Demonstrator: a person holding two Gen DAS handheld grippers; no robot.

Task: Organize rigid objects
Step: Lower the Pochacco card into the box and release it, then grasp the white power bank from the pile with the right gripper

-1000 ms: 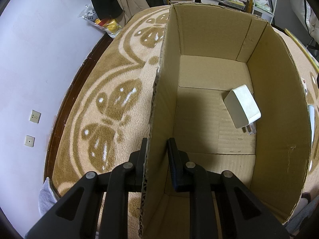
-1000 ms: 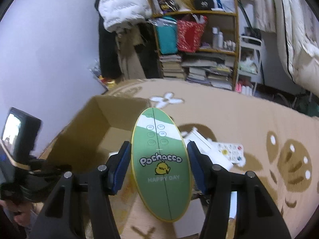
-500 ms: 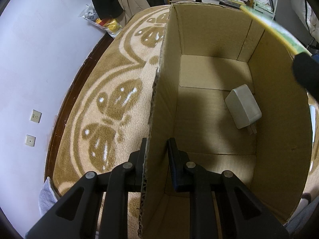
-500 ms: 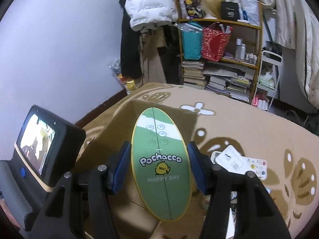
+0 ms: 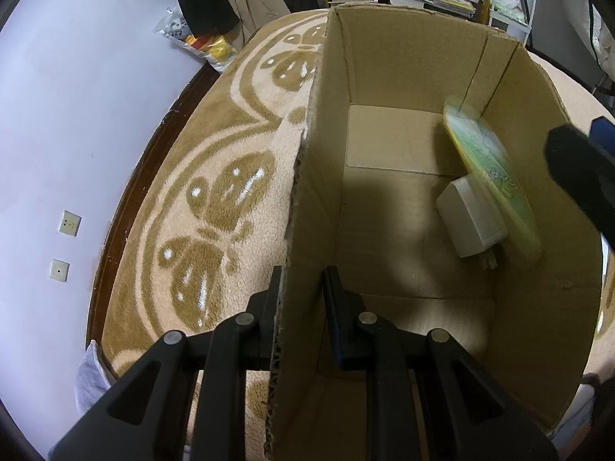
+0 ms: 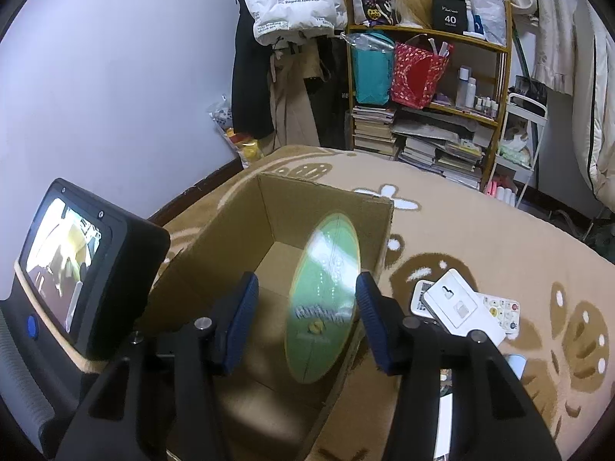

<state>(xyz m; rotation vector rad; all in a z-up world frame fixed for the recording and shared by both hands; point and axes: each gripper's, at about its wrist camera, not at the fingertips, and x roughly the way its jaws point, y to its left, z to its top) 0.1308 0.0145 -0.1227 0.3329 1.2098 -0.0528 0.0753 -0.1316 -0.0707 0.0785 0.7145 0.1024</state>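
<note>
An open cardboard box [image 5: 388, 57] stands on a patterned carpet. My left gripper [image 5: 303, 288] is shut on the box's left wall. A white charger block [image 5: 471, 221] lies on the box floor. A green oval Pochacco board [image 5: 492, 176] is blurred, falling inside the box along its right wall. In the right wrist view my right gripper [image 6: 305, 309] is open above the box [image 6: 269, 207], with the green board [image 6: 326, 296] loose below its jaws.
White flat boxes and a remote-like card [image 6: 465, 307] lie on the carpet right of the box. A bookshelf [image 6: 430, 88] with stacked books stands at the back. The wall with sockets [image 5: 69, 223] is at the left. The left gripper's screen [image 6: 61, 269] shows at left.
My right gripper has moved over the box and opened, letting go of the green board, which now drops into the box. The left gripper has kept its hold.
</note>
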